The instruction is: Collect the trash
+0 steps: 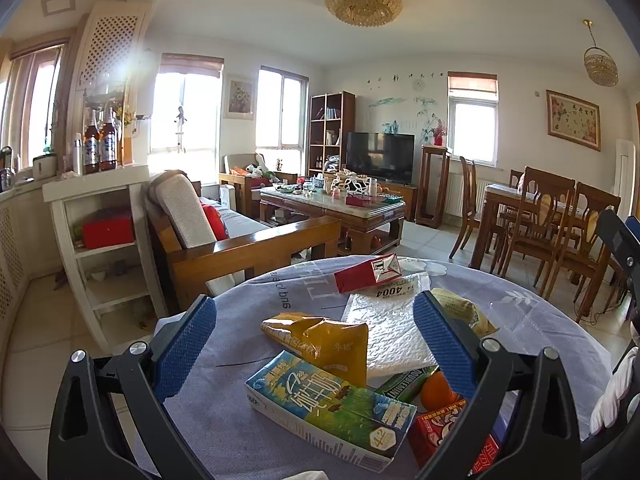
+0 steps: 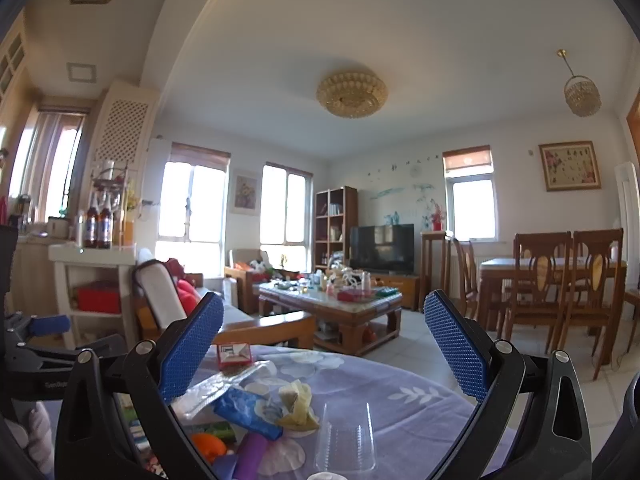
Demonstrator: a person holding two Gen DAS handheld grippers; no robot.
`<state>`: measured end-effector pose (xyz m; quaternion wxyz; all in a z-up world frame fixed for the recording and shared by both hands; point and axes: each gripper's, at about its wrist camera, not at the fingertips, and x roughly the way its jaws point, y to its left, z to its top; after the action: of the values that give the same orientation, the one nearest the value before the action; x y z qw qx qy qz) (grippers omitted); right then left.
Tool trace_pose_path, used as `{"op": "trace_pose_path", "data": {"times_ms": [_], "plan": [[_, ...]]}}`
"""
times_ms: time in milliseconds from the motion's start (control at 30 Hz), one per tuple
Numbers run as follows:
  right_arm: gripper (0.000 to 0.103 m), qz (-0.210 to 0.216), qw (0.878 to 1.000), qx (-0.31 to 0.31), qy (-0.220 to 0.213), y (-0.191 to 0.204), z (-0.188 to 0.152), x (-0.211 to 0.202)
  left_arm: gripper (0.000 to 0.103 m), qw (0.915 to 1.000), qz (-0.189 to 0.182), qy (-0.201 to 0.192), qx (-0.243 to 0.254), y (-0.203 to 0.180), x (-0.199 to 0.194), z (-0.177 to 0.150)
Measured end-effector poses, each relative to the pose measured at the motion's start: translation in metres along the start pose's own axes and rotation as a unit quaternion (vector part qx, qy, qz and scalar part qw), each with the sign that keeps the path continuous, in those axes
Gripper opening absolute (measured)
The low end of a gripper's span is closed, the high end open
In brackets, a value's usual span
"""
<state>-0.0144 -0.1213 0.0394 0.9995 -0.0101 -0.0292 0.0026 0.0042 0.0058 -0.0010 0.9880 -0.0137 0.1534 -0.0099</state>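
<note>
Trash lies scattered on a round table with a lavender cloth (image 1: 208, 420). My left gripper (image 1: 315, 312) is open above it, nothing between its blue pads. Below it lie a blue-green milk carton (image 1: 328, 404), a crumpled yellow bag (image 1: 324, 340), a white bubble mailer (image 1: 392, 332), a red cigarette box (image 1: 366, 274), a green gum pack (image 1: 404, 385), an orange (image 1: 438, 390) and a red box (image 1: 452, 436). My right gripper (image 2: 323, 308) is open and level over the cloth (image 2: 420, 400), holding nothing. Under it lie a clear plastic cup (image 2: 346, 436), a yellow wrapper (image 2: 298, 404) and a blue wrapper (image 2: 248, 412).
Behind the table stand a wooden sofa (image 1: 240, 252), a cluttered coffee table (image 1: 332, 208) and a dining table with chairs (image 1: 540, 216). A white shelf with bottles (image 1: 100, 216) is at the left. A white-gloved hand (image 1: 612, 396) shows at the right edge.
</note>
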Motion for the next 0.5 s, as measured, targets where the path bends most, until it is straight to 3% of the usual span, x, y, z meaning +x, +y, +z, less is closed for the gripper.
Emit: {"op": "trace_pose_path", "data": {"times_ms": [500], "plan": [[0.099,-0.002,1.0,0.009,0.005,-0.0024,0.0005,-0.0007,0.098,1.0,0.0,0.002,0.0,-0.0006,0.0017,-0.0003]]}}
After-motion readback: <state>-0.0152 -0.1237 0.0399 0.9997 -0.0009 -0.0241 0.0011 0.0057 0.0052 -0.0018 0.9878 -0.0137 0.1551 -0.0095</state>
